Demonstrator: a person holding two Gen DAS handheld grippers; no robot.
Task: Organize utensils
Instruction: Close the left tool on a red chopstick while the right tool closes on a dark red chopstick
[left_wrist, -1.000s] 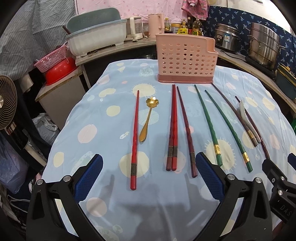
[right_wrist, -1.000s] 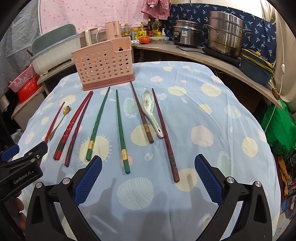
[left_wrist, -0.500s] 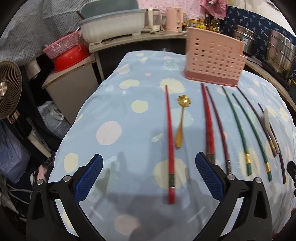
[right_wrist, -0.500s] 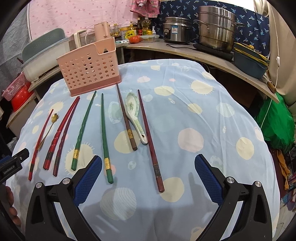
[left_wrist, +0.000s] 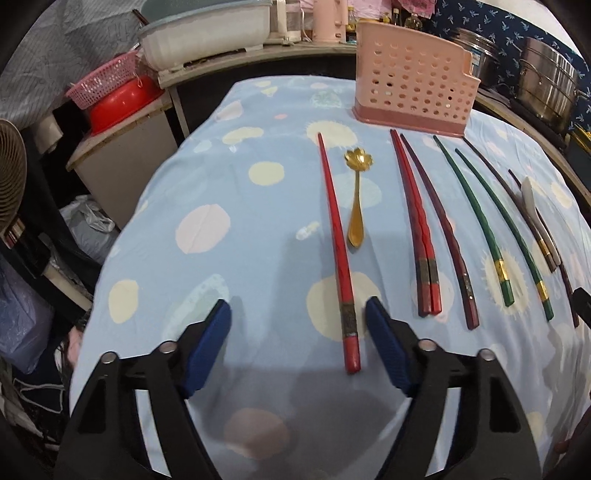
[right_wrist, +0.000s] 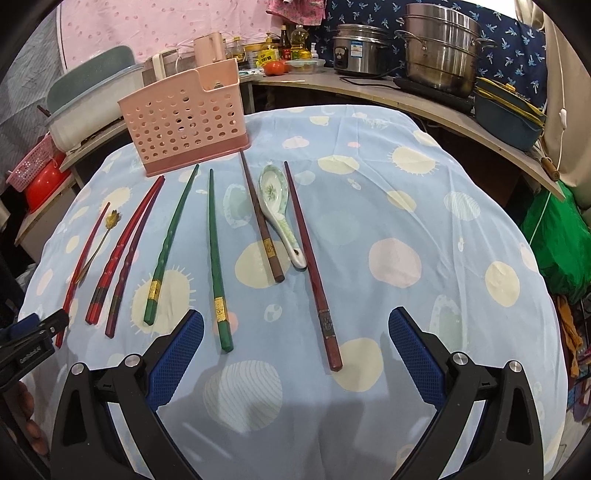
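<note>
A pink perforated utensil holder (left_wrist: 413, 85) (right_wrist: 184, 120) stands at the far side of the blue spotted tablecloth (left_wrist: 229, 206). Several chopsticks lie in a row before it: a lone red one (left_wrist: 336, 240), a red pair (left_wrist: 417, 229), a dark one, two green ones (right_wrist: 216, 254), two brown ones (right_wrist: 312, 258). A gold flower spoon (left_wrist: 357, 199) lies beside the lone red chopstick. A white ceramic spoon (right_wrist: 279, 214) lies between the brown ones. My left gripper (left_wrist: 298, 328) is open, its jaws partly narrowed, with the red chopstick's near end just inside the right finger. My right gripper (right_wrist: 295, 338) is wide open and empty.
A counter curves behind the table with steel pots (right_wrist: 439, 48), a rice cooker (right_wrist: 360, 48), bottles and a white dish bin (left_wrist: 207, 37). A red bowl and pink basket (left_wrist: 110, 92) sit on a low stand at left. A fan (left_wrist: 11, 173) is at far left.
My left gripper has moved left and closer to the lone red chopstick, and its jaws have narrowed. My right gripper has shifted slightly and stays wide open.
</note>
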